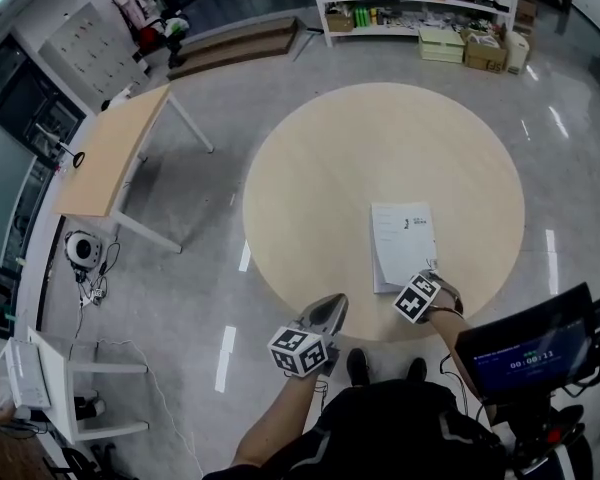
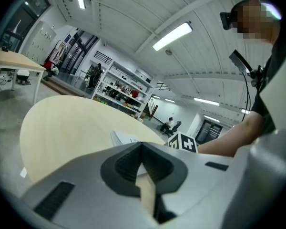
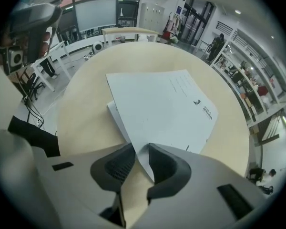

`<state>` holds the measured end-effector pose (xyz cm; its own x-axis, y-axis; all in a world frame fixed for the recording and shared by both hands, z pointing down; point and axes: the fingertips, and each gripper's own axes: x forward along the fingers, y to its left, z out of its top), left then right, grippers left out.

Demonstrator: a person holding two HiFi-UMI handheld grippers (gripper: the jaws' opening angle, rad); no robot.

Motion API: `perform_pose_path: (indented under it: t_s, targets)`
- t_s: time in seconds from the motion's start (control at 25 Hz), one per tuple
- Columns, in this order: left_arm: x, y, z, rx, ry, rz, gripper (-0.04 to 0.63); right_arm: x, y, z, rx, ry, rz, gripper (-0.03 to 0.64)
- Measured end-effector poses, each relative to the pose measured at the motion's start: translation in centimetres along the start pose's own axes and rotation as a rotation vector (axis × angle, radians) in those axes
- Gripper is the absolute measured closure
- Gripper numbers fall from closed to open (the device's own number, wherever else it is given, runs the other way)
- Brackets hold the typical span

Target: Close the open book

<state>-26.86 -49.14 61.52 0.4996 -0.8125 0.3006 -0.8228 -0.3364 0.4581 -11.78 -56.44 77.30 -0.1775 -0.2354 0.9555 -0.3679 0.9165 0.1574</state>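
Observation:
A white book (image 1: 404, 243) lies flat on the round wooden table (image 1: 380, 148), its cover down and print on top. My right gripper (image 1: 430, 276) points steeply down at the book's near corner by the table's front edge. In the right gripper view the cover (image 3: 162, 109) runs into the jaws, and its corner sits between them with a slight gap at the pads; the right gripper (image 3: 139, 149) is open. My left gripper (image 1: 332, 303) hangs off the table's near edge, left of the book, tips together and empty. The left gripper view shows the left gripper (image 2: 142, 144) and the book (image 2: 124, 138) beyond it.
A dark screen (image 1: 525, 353) on a stand sits at the lower right, close to my right arm. A wooden desk (image 1: 115, 148) stands to the left, shelves (image 1: 420, 8) at the back. The right gripper's marker cube (image 2: 183, 142) shows in the left gripper view.

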Motion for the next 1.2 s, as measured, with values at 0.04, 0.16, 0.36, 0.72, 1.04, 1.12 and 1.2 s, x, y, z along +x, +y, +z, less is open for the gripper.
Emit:
perform_pose_path:
  t_s: [0.04, 0.16, 0.36, 0.72, 1.04, 1.12, 1.2]
  targets:
    - [0.0, -0.1, -0.1, 0.000, 0.000, -0.001, 0.598, 0.1, 0.2, 0.0, -0.001, -0.004, 0.024, 0.543]
    - [0.0, -0.7, -0.2, 0.003, -0.001, -0.008, 0.598, -0.3, 0.8, 0.1, 0.055, -0.046, 0.088, 0.460]
    - [-0.4, -1.5, 0.9, 0.017, -0.009, -0.002, 0.598, -2.9, 0.8, 0.9, 0.180, -0.205, 0.140, 0.462]
    - [0.9, -5.8, 4.9, 0.166, -0.045, -0.120, 0.598, -16.6, -5.9, 3.2, 0.527, -0.767, 0.100, 0.532]
    - [1.9, -10.9, 7.7, 0.182, -0.081, -0.114, 0.598, -26.4, -8.8, -1.1, 0.599, -0.967, 0.030, 0.617]
    - [2.3, -11.4, 7.2, 0.192, -0.081, -0.122, 0.598, -26.5, -8.7, -2.1, 0.582, -0.979, 0.017, 0.617]
    - [2.4, -11.6, 6.2, 0.195, -0.080, -0.122, 0.598, -26.3, -8.3, -3.1, 0.569, -0.999, 0.011, 0.617]
